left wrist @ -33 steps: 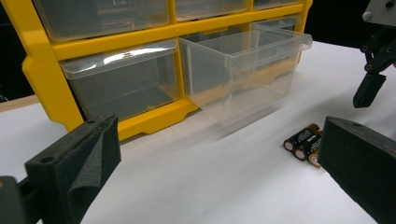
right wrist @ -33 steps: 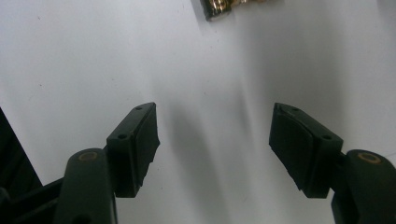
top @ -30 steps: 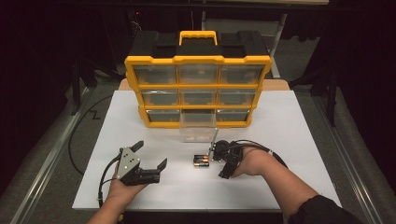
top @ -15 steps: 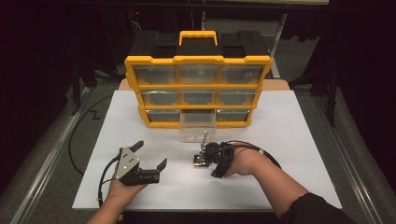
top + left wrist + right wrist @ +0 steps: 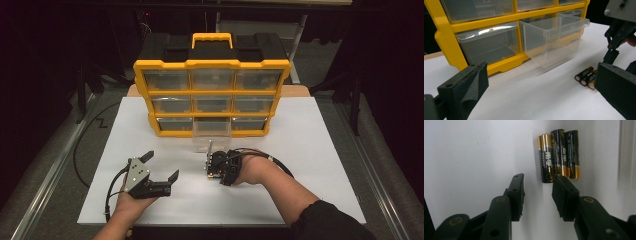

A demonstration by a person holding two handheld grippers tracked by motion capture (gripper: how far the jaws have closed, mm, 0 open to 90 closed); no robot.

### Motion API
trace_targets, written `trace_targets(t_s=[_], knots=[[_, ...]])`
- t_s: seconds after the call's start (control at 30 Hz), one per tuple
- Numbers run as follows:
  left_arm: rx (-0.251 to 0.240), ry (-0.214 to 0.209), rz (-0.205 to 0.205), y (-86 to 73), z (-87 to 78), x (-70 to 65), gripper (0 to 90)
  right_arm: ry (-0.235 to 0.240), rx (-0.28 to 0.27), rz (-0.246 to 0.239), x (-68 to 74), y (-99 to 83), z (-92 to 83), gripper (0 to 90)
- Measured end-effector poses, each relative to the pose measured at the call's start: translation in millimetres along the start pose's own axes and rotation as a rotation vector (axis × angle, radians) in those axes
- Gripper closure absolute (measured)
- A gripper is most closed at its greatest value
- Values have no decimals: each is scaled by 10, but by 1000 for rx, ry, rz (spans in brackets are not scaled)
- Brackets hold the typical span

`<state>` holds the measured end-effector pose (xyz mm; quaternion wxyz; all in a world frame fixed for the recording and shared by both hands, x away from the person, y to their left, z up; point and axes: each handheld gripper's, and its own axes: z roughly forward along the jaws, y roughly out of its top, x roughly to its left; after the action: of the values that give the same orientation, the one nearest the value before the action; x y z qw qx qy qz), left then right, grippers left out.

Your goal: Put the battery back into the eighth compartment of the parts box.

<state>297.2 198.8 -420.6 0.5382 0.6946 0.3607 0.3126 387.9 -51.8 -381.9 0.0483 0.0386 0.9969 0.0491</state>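
Holding my right tongs (image 5: 537, 192) low over the white table (image 5: 320, 150), I have them aimed at three batteries (image 5: 559, 155) that lie side by side, touching one another, just beyond the tips. The jaws have just been closing in, yet they stand apart with bare table between them; the right-hand tip sits at the near end of the batteries, and I cannot tell whether it touches them. Nothing is gripped.

From above, my right hand (image 5: 250, 170) rests on the table just in front of the yellow drawer cabinet (image 5: 212, 65). Its clear bottom-middle drawer (image 5: 554, 37) is pulled out toward me, and the batteries (image 5: 586, 76) lie on the table near the front of that drawer, to one side of it.

My left tongs (image 5: 162, 172) lie in my left hand (image 5: 131, 205) near the table's front edge, well apart from the batteries. Their jaws are spread wide and hold nothing. Looking along them, I see the cabinet, the open drawer and the right tongs (image 5: 616, 42) above the batteries.
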Motion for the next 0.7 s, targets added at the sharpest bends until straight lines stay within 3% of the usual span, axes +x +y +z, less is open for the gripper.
trace_targets(t_s=[0.03, 0.07, 0.7], knots=[[1, 0, -1, 0, 0, 1, 4, -4, -6, -42, -26, 17, 6, 651], [1, 0, -1, 0, -1, 2, 4, -3, 2, -14, -15, 27, 9, 655], [-3, -4, -3, 0, -3, -3, 6, -17, 16, -50, -38, 110, 91, 727]])
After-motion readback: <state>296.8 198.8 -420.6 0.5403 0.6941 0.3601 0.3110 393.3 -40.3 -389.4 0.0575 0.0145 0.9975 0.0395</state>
